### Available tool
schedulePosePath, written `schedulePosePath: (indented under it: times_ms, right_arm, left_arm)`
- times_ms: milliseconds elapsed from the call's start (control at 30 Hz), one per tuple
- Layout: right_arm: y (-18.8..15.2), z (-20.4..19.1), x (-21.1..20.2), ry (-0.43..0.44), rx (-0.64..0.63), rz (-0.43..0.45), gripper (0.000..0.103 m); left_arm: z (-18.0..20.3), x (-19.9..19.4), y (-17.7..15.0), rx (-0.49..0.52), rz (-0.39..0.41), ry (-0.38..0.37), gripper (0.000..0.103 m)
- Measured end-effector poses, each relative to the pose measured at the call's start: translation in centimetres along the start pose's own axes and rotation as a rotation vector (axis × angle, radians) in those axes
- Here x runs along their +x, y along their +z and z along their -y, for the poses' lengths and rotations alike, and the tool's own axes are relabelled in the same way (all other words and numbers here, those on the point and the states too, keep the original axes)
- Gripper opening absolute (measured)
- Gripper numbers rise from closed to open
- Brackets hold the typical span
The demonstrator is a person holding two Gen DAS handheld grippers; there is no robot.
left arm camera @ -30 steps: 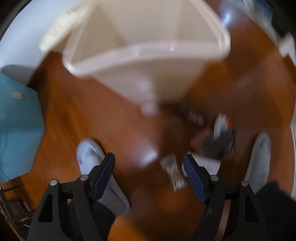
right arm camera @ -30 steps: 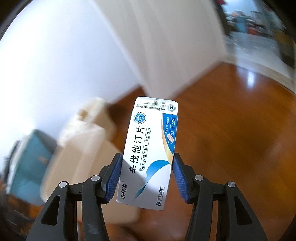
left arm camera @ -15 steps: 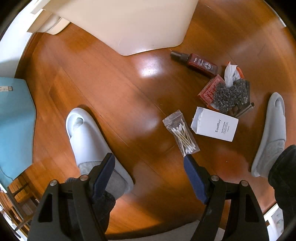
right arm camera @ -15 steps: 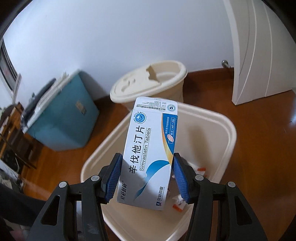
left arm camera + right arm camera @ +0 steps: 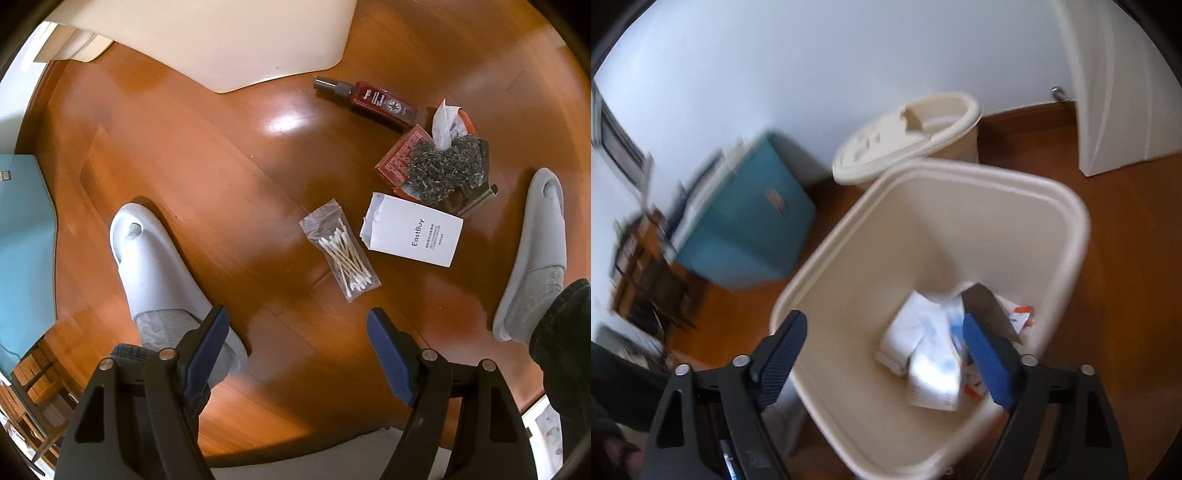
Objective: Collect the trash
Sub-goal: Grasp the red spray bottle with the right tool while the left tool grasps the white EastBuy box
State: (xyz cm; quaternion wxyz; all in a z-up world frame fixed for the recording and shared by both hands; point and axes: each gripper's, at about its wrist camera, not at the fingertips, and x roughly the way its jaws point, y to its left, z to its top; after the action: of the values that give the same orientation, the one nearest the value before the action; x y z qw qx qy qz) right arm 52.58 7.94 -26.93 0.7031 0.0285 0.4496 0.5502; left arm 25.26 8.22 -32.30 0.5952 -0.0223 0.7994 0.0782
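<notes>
My right gripper (image 5: pixel 882 325) is open and empty above the cream trash bin (image 5: pixel 1075 221). The white and blue tablet box (image 5: pixel 934 373) lies blurred inside the bin among other packaging. My left gripper (image 5: pixel 297 321) is open and empty above the wooden floor. Ahead of it lie a bag of cotton swabs (image 5: pixel 341 249), a white EastBuy box (image 5: pixel 413 229), a red box with a dark tangled wad (image 5: pixel 443 166) on it, and a dark red spray bottle (image 5: pixel 369 98). The bin's side (image 5: pixel 221 37) fills the top of the left wrist view.
A grey slipper with a foot (image 5: pixel 162 273) is at the left, another (image 5: pixel 532 254) at the right. A teal box (image 5: pixel 746 218), a round cream lid (image 5: pixel 905 136) and a white door (image 5: pixel 1115 81) stand by the wall.
My right gripper has opened and let go of the tablet box, which has dropped into the bin. The left wrist view has swung from the bin to the floor and steadied.
</notes>
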Motion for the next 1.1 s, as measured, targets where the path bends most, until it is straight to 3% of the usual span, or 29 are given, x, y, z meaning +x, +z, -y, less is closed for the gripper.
schedulePosePath:
  times_ms: [67, 167, 233, 367, 467, 633, 700, 767, 800, 900, 1000, 1100]
  right_arm:
    - [-2.5, 1.8, -3.7, 0.017, 0.012, 0.094, 0.089]
    - [-7.3, 2.6, -5.8, -0.120, -0.114, 0.107, 0.089]
    - [-11.4, 2.7, -3.9, -0.196, -0.217, -0.028, 0.089]
    - [-18.3, 1.9, 3.2, -0.202, -0.343, -0.277, 0.087]
    - [-20.3, 1.4, 7.5, -0.223, -0.370, -0.344, 0.076]
    - [-23.0, 0.2, 13.4, -0.303, -0.555, -0.495, 0.073]
    - [-23.6, 0.6, 14.6, -0.328, -0.576, -0.536, 0.057]
    - [-23.8, 1.4, 15.3, -0.338, -0.562, -0.581, 0.039]
    - [-23.7, 1.6, 15.1, -0.318, -0.558, -0.563, 0.032]
    - [-22.9, 2.1, 14.3, -0.338, -0.511, -0.543, 0.032]
    - [-21.0, 2.9, 11.7, -0.286, -0.333, -0.456, 0.032]
    - [-20.1, 3.3, 8.9, -0.261, -0.247, -0.391, 0.032]
  left_arm:
    - [-0.2, 0.0, 0.1, -0.014, -0.005, -0.016, 0.077]
    - [-0.4, 0.5, -0.1, -0.027, -0.021, -0.019, 0.077]
    - [-0.3, 1.3, -0.3, -0.032, -0.043, -0.018, 0.077]
    - [0.0, 2.4, -0.7, -0.052, -0.087, -0.040, 0.077]
    - [0.7, 2.5, -0.6, -0.040, -0.093, -0.045, 0.077]
    - [1.0, 3.0, -0.7, -0.034, -0.100, -0.052, 0.077]
    - [0.7, 3.4, -0.8, -0.050, -0.108, -0.064, 0.077]
    - [-0.1, 4.0, -0.9, -0.141, -0.109, -0.146, 0.077]
    - [-0.6, 4.3, -1.0, -0.211, -0.109, -0.191, 0.077]
    - [-1.5, 5.3, -1.6, -0.446, -0.107, -0.310, 0.079]
    - [-1.0, 6.6, -2.2, -0.656, -0.115, -0.419, 0.081]
    - [-0.3, 8.3, -2.7, -0.910, -0.125, -0.519, 0.081]
